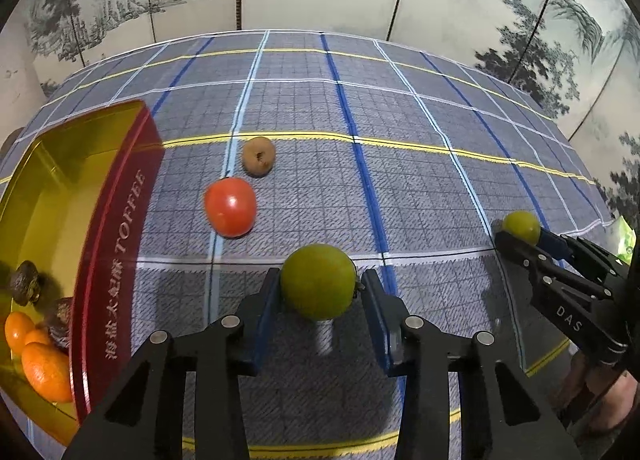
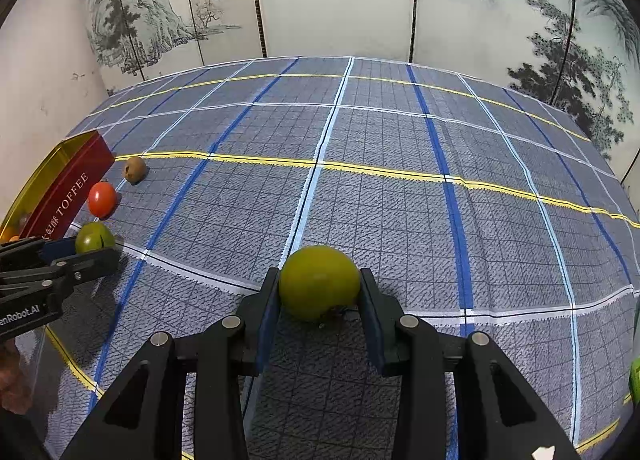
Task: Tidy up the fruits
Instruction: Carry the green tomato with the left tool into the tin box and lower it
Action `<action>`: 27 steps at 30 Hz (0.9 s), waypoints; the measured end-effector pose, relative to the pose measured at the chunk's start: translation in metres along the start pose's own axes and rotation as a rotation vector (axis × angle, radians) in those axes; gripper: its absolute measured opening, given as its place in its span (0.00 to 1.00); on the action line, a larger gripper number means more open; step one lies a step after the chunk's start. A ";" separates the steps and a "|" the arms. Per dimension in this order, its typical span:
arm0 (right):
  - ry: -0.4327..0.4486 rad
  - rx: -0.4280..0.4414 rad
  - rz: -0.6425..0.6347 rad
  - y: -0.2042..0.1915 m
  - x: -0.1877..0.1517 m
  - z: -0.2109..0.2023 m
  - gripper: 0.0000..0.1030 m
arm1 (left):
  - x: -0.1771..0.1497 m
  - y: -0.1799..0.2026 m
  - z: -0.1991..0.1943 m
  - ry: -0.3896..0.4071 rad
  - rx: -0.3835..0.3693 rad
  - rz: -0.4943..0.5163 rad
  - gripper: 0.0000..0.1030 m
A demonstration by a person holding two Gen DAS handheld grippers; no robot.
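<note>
- The tin (image 1: 116,244) sits at nine o'clock on the tablecloth (image 1: 420,180).
- Tangerines (image 1: 44,368) lie in it.
- A tomato (image 1: 230,206) lies beside it at three o'clock.

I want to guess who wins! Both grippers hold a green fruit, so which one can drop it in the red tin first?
Probably the left. Its gripper grips a green fruit right beside the red tin; the right gripper grips its fruit farther away.

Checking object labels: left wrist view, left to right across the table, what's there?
Red-and-gold toffee tin → round red tomato-like fruit → small brown wrinkled fruit → green round fruit in the left tongs → smaller green fruit in the right tongs.
</note>
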State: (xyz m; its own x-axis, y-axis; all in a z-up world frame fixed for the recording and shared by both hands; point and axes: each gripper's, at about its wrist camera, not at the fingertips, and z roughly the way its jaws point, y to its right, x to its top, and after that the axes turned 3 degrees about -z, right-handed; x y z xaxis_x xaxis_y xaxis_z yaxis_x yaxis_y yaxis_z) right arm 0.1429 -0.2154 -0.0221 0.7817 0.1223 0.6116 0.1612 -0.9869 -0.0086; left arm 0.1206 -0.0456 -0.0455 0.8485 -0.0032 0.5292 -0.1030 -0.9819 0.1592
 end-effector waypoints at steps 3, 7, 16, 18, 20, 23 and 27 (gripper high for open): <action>0.000 0.000 0.000 0.000 0.000 0.000 0.34 | -0.002 -0.002 -0.008 0.009 0.006 0.000 0.40; 0.000 -0.002 -0.001 0.000 0.000 0.000 0.34 | -0.003 -0.002 -0.019 0.021 0.014 0.009 0.40; 0.000 -0.008 0.000 -0.001 -0.001 0.001 0.34 | -0.001 -0.008 -0.041 0.055 0.035 0.020 0.40; 0.000 -0.010 0.000 -0.001 -0.001 0.000 0.34 | 0.000 -0.011 -0.047 0.068 0.039 0.021 0.40; 0.000 -0.010 -0.001 -0.001 -0.001 0.001 0.34 | 0.001 -0.014 -0.053 0.081 0.037 0.020 0.40; 0.000 -0.009 0.000 -0.001 -0.001 0.001 0.34 | 0.004 -0.021 -0.063 0.100 0.035 0.009 0.40; 0.000 -0.010 0.000 -0.001 -0.001 0.001 0.34 | 0.009 -0.036 -0.077 0.131 0.052 -0.006 0.40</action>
State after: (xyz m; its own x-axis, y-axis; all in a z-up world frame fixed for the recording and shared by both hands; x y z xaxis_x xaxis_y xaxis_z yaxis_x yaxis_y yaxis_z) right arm 0.1422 -0.2144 -0.0233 0.7814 0.1227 0.6119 0.1557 -0.9878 -0.0008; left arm 0.0916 0.0045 0.0175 0.7739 0.0246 0.6328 -0.0681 -0.9902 0.1217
